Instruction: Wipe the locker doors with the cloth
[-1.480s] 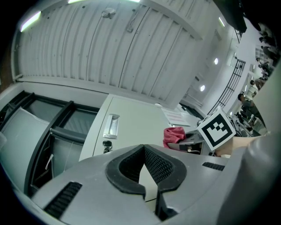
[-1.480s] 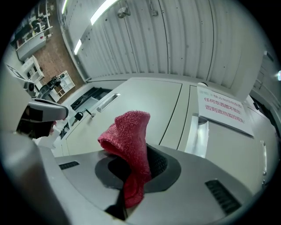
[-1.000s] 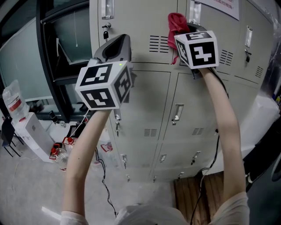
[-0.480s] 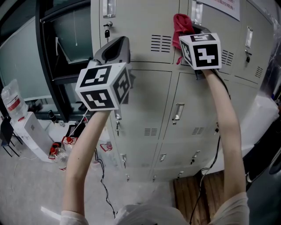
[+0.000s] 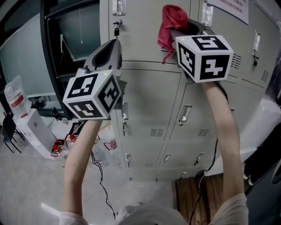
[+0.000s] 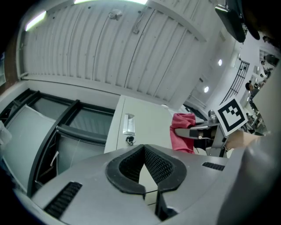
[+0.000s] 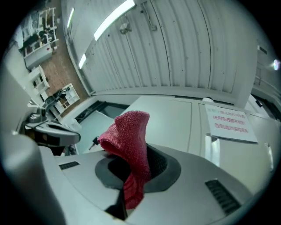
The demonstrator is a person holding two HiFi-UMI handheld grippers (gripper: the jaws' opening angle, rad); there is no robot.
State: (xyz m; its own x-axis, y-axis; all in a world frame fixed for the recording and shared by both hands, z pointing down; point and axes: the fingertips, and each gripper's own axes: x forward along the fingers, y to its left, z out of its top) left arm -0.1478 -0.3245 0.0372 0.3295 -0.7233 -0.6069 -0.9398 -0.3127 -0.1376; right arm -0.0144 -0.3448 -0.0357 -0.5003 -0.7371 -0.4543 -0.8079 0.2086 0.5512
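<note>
A red cloth [image 5: 168, 22] sticks out of my right gripper [image 5: 178, 30], whose jaws are shut on it. The cloth sits high up, close against an upper grey locker door [image 5: 140, 26]. In the right gripper view the cloth [image 7: 131, 140] stands folded between the pads of the right gripper [image 7: 131, 176], with the door [image 7: 175, 116] behind it. My left gripper [image 5: 107, 49] is raised before the left locker column, shut and holding nothing. The left gripper view shows the left gripper [image 6: 147, 176], and to the right beyond it the cloth [image 6: 182, 134].
A black window frame [image 5: 48, 52] stands left of the lockers. On the floor at left lie bottles and a white box [image 5: 30, 127], and a cable [image 5: 103, 184]. A key hangs in a lock [image 5: 116, 31]. A paper notice [image 5: 230, 6] is stuck on at top right.
The right gripper with the cloth has shifted a little left across the upper door, and its cube now stands nearer the head camera. The left gripper drifted slightly left, still shut.
</note>
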